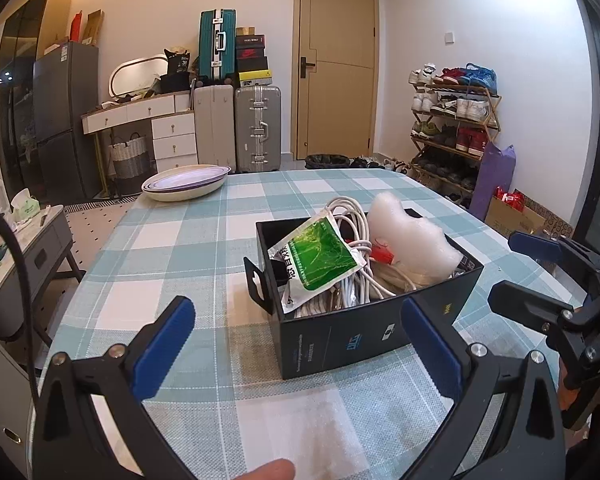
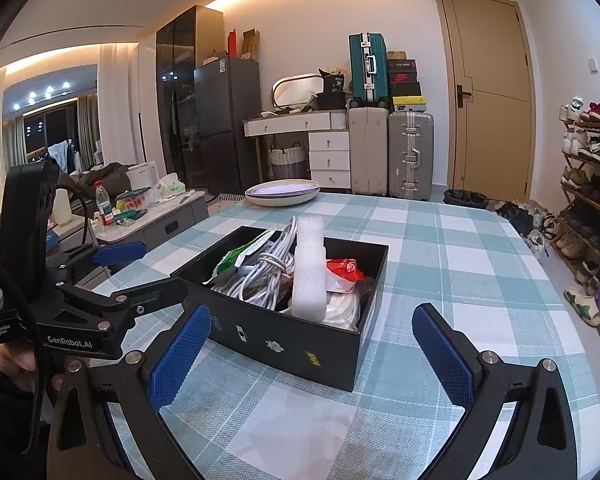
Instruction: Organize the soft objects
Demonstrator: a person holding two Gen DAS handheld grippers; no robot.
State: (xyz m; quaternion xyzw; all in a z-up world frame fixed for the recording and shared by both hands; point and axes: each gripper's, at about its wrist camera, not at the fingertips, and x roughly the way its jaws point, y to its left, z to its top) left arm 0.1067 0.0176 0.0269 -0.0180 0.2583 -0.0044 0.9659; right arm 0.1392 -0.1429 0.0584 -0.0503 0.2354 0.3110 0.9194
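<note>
Both my left gripper (image 1: 296, 322) and right gripper (image 2: 312, 332) stand wide, empty; black box (image 2: 300, 340) just ahead, packed. Next, likely: withdraw.

bare tablecloth (image 1: 172, 248) left, black box (image 1: 340, 336) ahead

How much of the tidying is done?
Mostly done, it seems: the white foam piece, white cable bundle and green packet already sit in the black cardboard box. Both tongs, left and right, are open and empty. No soft things remain on the checked tablecloth.
</note>
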